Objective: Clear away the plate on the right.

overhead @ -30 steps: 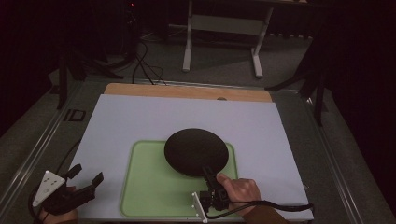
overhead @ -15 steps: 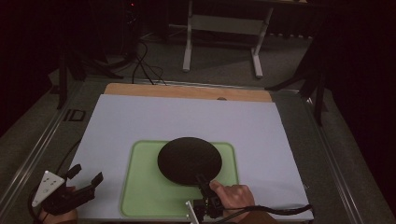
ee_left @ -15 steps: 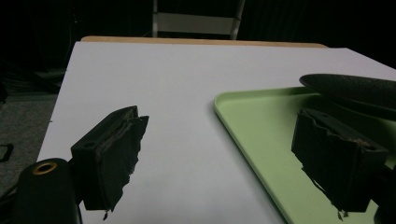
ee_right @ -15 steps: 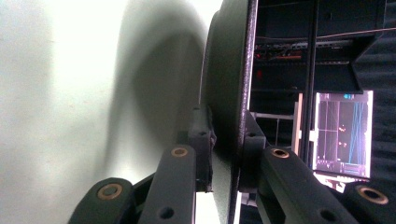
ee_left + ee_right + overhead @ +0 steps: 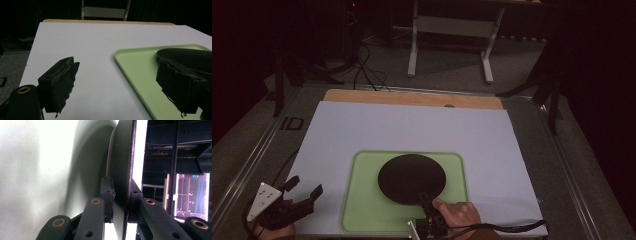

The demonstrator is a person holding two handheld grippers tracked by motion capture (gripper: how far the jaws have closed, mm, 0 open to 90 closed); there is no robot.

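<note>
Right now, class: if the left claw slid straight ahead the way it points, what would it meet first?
Probably the near-left edge of the green tray: the open left claw points along the white sheet, its right-hand jaw lining up with the tray rim and the black plate. Depth is unclear.

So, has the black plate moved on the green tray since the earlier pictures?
Yes. The black plate, clamped at its near rim by the right gripper, has shifted left and toward the person across the green tray, which stays put.
</note>
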